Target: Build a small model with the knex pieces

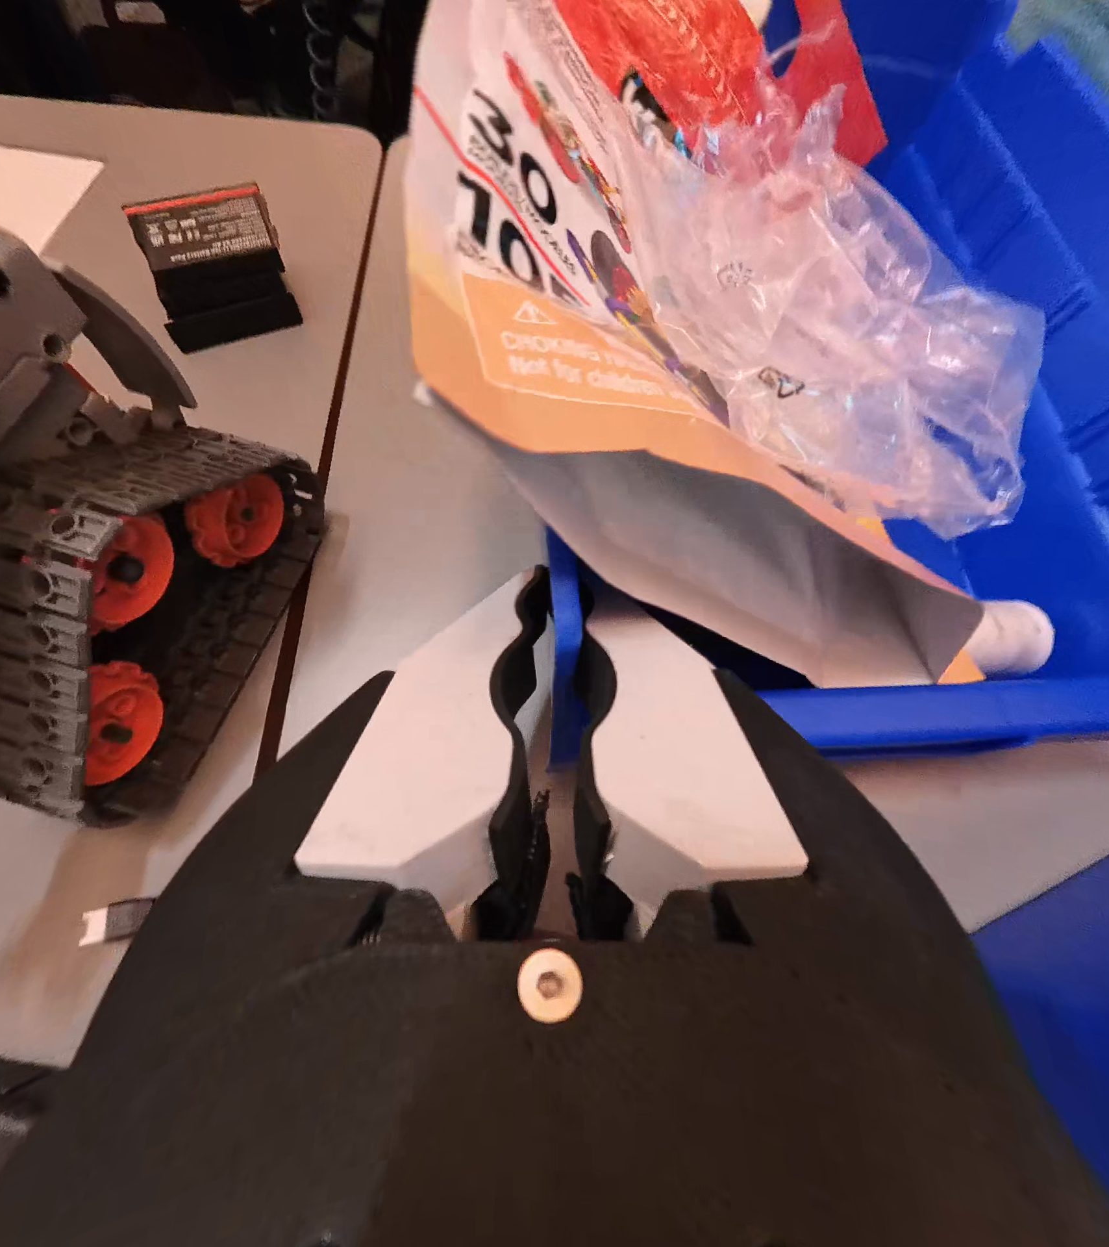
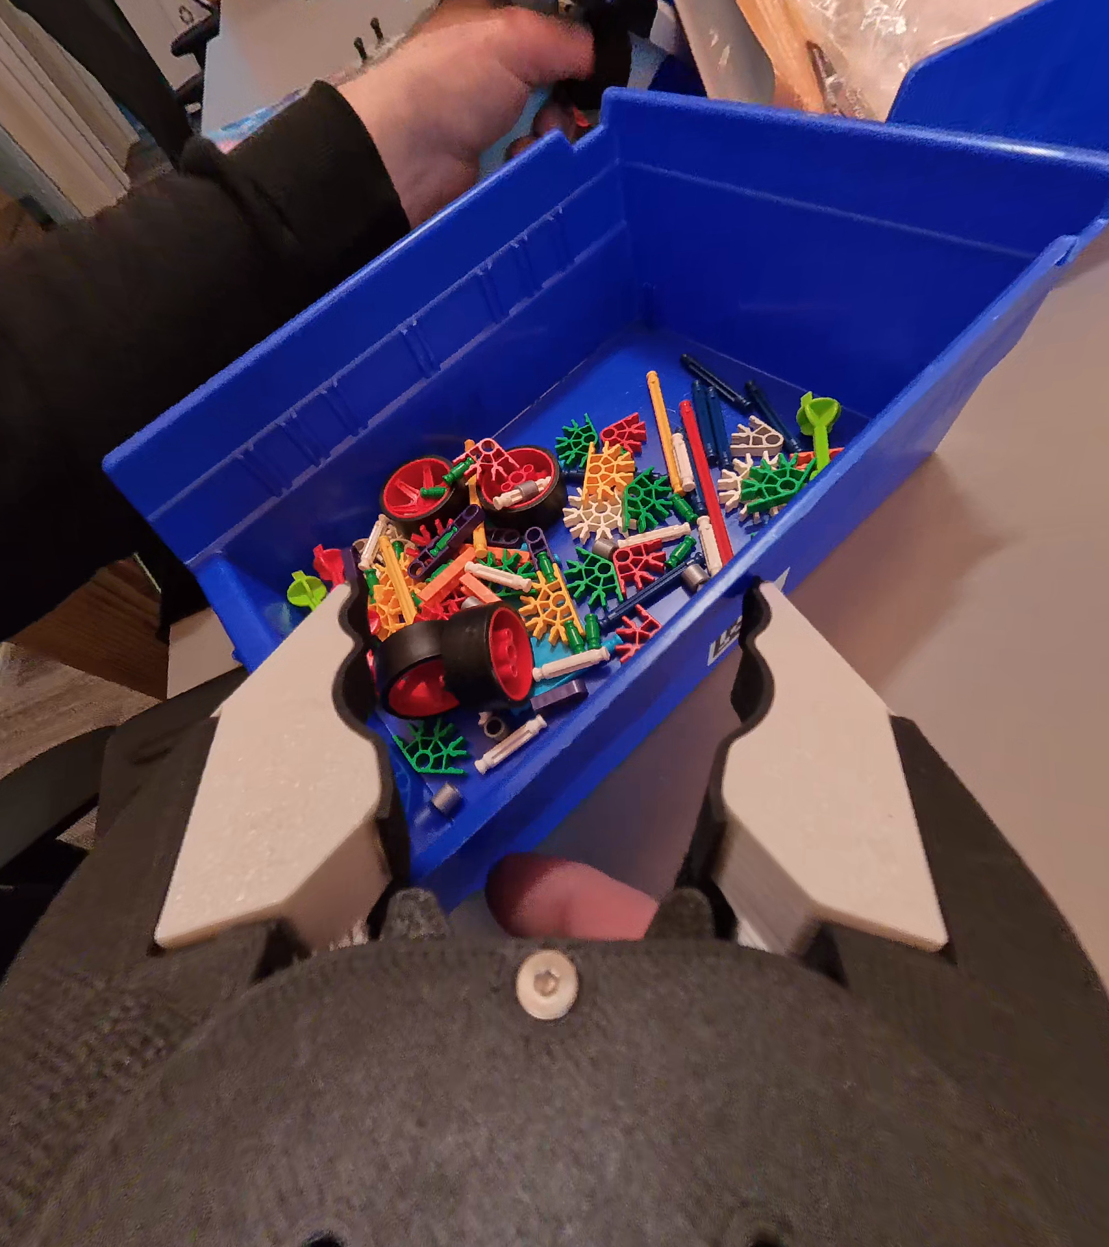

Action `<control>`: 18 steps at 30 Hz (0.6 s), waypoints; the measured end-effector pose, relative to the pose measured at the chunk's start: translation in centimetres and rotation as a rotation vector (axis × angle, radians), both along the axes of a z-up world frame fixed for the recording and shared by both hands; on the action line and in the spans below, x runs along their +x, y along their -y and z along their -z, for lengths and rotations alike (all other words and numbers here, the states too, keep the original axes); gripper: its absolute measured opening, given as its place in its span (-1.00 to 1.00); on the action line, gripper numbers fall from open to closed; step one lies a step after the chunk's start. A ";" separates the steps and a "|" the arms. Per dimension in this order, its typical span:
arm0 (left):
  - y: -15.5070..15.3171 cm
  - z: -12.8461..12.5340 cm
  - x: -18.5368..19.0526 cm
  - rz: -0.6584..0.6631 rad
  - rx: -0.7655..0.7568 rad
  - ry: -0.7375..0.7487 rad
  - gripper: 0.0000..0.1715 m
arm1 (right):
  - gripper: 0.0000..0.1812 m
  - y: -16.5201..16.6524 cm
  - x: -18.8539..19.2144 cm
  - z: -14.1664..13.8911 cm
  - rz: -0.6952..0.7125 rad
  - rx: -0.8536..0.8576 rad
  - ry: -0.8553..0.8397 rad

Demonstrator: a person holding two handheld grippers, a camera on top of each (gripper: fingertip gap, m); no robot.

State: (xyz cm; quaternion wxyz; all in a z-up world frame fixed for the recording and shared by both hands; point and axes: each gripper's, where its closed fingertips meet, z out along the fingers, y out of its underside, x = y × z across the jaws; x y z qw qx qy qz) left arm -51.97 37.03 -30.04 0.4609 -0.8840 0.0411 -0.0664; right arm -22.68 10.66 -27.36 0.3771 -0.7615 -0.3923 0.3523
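— Two blue bins: the left tool (image 1: 562, 631) pinches the corner of one bin (image 1: 943, 708) on the table (image 1: 417, 513); a thin hold could slip.

— The right tool (image 2: 548, 648) is spread over the parts bin (image 2: 808, 283); tilted, pieces (image 2: 538, 540) could spill.

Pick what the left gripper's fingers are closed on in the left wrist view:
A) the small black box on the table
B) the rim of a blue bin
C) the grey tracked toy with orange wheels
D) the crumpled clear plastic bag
B: the left gripper has its fingers pinched on the thin upright edge of the blue bin; the tracked toy sits apart on the table.
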 end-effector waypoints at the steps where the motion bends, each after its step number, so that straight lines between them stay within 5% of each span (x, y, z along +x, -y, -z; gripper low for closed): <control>1: -0.3 -0.4 0.1 -0.001 0.013 0.013 -0.99 | 0.20 0.1 0.1 -0.2 -0.001 0.008 0.001; 18: -2.8 -6.3 1.5 -0.036 0.139 0.187 -0.99 | 0.09 1.1 1.9 -1.3 -0.049 0.084 0.011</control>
